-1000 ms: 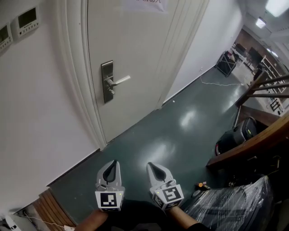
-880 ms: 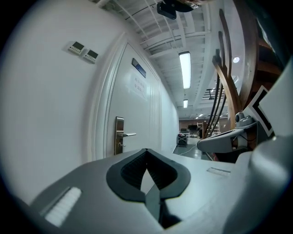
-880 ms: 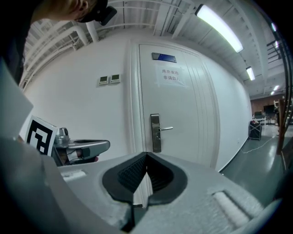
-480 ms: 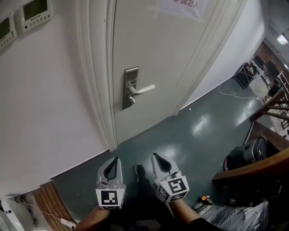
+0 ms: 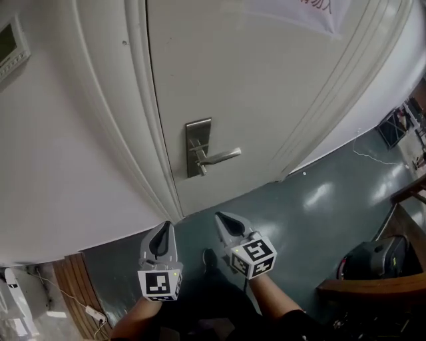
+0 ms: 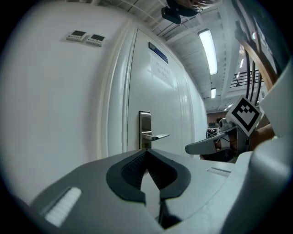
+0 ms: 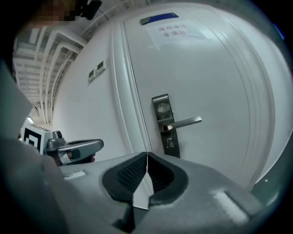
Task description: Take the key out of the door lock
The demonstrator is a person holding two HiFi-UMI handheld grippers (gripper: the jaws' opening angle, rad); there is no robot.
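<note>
Both tongs are low, short of the door (image 5: 266,100). The left tongs (image 5: 164,226) are pressed together with nothing in them, and so are the right tongs (image 5: 222,218) just beside them. The key (image 5: 202,170) sits in the lock plate (image 5: 198,148), just under the lever handle (image 5: 223,157), well apart from either tip. Nothing stands between tongs and lock. The moulded door frame (image 5: 143,133) runs close along the plate's left edge. There's a wall panel (image 5: 10,43) up left and a paper notice (image 5: 299,10) high on the door. The green floor (image 5: 313,213) lies open to the right, up to a black case (image 5: 373,256) and a wooden rail (image 5: 379,286).
</note>
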